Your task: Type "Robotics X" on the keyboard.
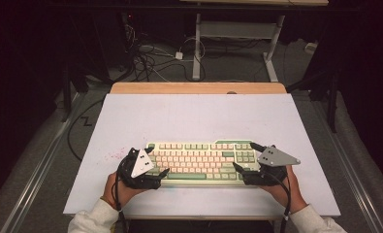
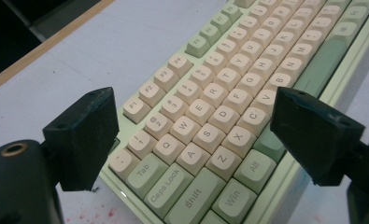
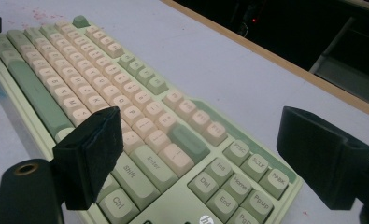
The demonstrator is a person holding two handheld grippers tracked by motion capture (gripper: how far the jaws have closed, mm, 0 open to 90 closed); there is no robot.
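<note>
- Keyboard (image 1: pixel 201 161) lies flat on the white table (image 1: pixel 189 116), near the person's edge, long side across.
- Left gripper (image 1: pixel 156 162) sits at the keyboard's left end, right gripper (image 1: pixel 246 156) at its right end; each is held in a hand coming in from the bottom.
- Both claws are wide: jaws stand well apart, straddling the keyboard ends front to back, pads not pressing on the case. Nothing is held.
- Step in hand, as I read it: either grabbing the keyboard at both ends or having just let it go. Can't tell which.
- If gripping: close both claws together, pads on the case edges and not on keycaps, so no keys get pressed or popped.
- Keep both ends level when lifting; one-sided pull twists the board.
- If releasing: back straight out along the table, so the jaws don't clip the case.
- Left gripper view adds: left gripper (image 2: pixel 187 135) brackets the Tab / Caps Lock / Shift corner; legends readable, red specks on the table by the corner.
- Right gripper view adds: right gripper (image 3: pixel 198 156) frames the Enter / Shift / Del-End block; wooden table edge (image 3: pixel 285 60) behind.
- High view adds: both ends at once, floor cables (image 1: pixel 150 60) and a second desk frame (image 1: pixel 237 34) beyond the table.
</note>
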